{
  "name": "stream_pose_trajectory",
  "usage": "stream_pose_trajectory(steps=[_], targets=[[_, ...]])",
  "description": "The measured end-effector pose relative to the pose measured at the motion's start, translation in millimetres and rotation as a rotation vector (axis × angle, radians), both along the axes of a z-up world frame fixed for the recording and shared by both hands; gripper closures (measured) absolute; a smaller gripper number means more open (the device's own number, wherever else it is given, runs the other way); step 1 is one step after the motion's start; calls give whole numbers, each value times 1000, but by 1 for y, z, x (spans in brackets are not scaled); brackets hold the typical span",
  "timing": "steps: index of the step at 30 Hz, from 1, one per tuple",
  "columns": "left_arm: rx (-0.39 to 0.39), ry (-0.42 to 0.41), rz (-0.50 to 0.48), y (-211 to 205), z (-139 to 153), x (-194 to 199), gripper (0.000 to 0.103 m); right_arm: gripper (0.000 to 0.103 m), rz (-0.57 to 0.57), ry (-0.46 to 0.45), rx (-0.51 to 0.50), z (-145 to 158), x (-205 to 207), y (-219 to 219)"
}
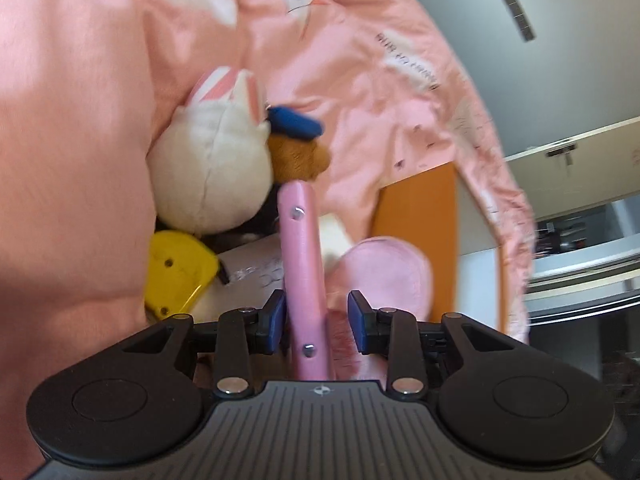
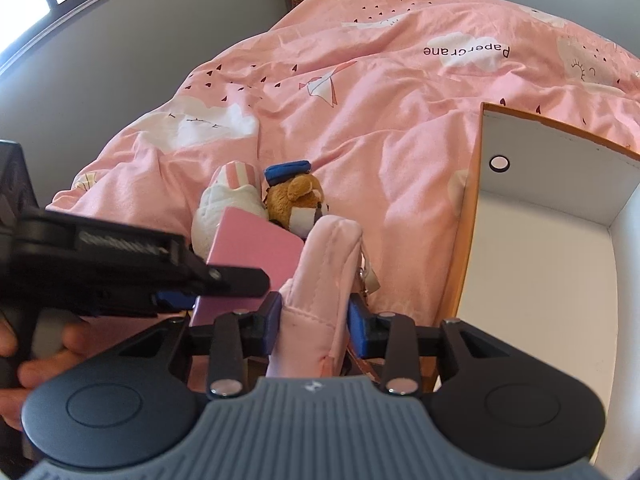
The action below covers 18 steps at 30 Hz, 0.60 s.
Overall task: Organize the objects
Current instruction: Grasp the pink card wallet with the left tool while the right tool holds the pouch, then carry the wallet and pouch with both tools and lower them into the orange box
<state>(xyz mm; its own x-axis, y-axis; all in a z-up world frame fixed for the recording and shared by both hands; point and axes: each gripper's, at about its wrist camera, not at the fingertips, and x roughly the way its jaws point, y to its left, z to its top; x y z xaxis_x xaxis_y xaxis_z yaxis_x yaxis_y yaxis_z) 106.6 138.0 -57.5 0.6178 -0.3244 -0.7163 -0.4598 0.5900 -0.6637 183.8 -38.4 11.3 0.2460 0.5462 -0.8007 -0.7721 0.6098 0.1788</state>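
The left gripper (image 1: 317, 322) has a slim pink case (image 1: 302, 272) standing on edge between its pads; the left pad touches it, while the right pad shows a gap, so I cannot tell whether the grip is firm. At 11 o'clock from the case lie a white plush rabbit (image 1: 212, 168) and a brown bear with a blue cap (image 1: 298, 152), on the pink quilt (image 1: 360, 80). The right gripper (image 2: 314, 318) is closed on a soft pink pouch (image 2: 320, 280). An orange-edged white box (image 2: 552, 240) sits at 3 o'clock, just beside the pouch, open side up
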Motion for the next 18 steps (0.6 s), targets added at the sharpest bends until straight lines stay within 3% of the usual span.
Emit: stream_pose_trajectory(steps=[4,11,18], targets=[[69,-20,-3,-4,5,-4,78,66,0,-11,7,0,-1,-3],[196,-76,-46,-19,28,-14,82,72,3,-14,56,10,-9,-13],[288,-203,-74,-38,75,-24,83,73,-44,-70,173,53,-17,-51]])
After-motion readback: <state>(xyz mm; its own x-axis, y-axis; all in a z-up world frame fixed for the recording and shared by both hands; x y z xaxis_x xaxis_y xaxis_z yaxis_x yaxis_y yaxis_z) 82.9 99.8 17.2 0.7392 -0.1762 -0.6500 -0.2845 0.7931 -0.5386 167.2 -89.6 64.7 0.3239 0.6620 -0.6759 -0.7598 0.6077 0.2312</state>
